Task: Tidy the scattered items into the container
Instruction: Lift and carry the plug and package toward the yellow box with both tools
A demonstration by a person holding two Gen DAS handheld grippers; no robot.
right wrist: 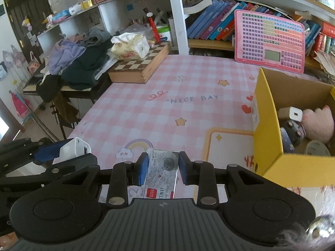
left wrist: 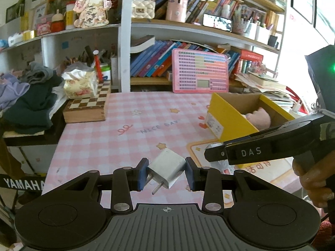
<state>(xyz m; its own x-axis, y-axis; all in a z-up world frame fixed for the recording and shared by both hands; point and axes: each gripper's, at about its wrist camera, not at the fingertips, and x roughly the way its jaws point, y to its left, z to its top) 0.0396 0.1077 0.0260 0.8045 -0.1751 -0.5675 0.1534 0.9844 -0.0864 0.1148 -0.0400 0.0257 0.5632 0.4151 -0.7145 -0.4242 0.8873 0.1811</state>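
Observation:
My left gripper point(left wrist: 166, 172) is shut on a white plug charger point(left wrist: 167, 168), prongs pointing down toward me, held above the pink checked table. The charger also shows in the right wrist view point(right wrist: 73, 149). My right gripper point(right wrist: 160, 168) is shut on a small flat staples box point(right wrist: 162, 172) with a grey cat print. The right gripper shows from the side in the left wrist view point(left wrist: 213, 152). The yellow cardboard box point(right wrist: 270, 123) stands at the right and holds a pink plush point(right wrist: 320, 123), another white charger point(right wrist: 292, 114) and tape rolls. The box also shows in the left wrist view point(left wrist: 228, 115).
A wooden chessboard box point(left wrist: 88, 106) with a tissue pack point(left wrist: 80, 84) on it lies at the table's far left. A pink keyboard toy point(left wrist: 200, 73) leans against the bookshelf behind. A clothes pile point(right wrist: 77, 62) sits left of the table.

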